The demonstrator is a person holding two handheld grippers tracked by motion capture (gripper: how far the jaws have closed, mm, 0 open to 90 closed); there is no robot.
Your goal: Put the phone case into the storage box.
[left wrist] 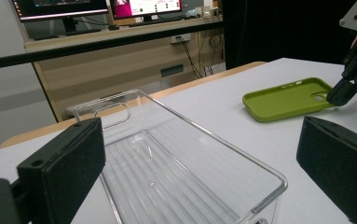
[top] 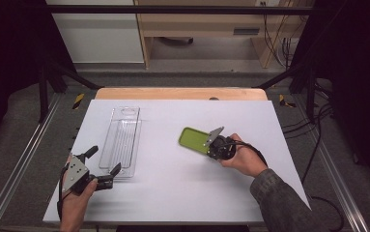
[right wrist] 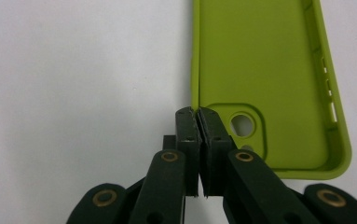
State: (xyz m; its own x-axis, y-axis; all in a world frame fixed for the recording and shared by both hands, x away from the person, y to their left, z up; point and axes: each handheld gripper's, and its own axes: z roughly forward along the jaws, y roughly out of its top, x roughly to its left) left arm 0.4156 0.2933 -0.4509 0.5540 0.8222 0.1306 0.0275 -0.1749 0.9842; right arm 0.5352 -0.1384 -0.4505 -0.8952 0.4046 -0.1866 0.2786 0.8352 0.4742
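A green phone case (top: 193,139) lies open side up on the white table (top: 182,193), right of centre. My right gripper (top: 207,144) is shut on the case's side wall near the camera cut-out. In the right gripper view the two pads (right wrist: 196,114) pinch that wall of the case (right wrist: 260,70). A clear plastic tray (top: 121,137) lies lengthwise at the left, with nothing in it. My left gripper (top: 104,160) stands open at the tray's near end, its jaws apart on either side of the tray's corner (left wrist: 190,177). The left gripper view takes in the case (left wrist: 285,99) and the right gripper (left wrist: 341,95).
The white sheet ends at a wooden strip (top: 180,93) along the far side. Metal rails (top: 25,154) run down both sides of the table. A wooden cabinet (top: 206,29) stands behind, and cables (top: 313,130) hang at the right.
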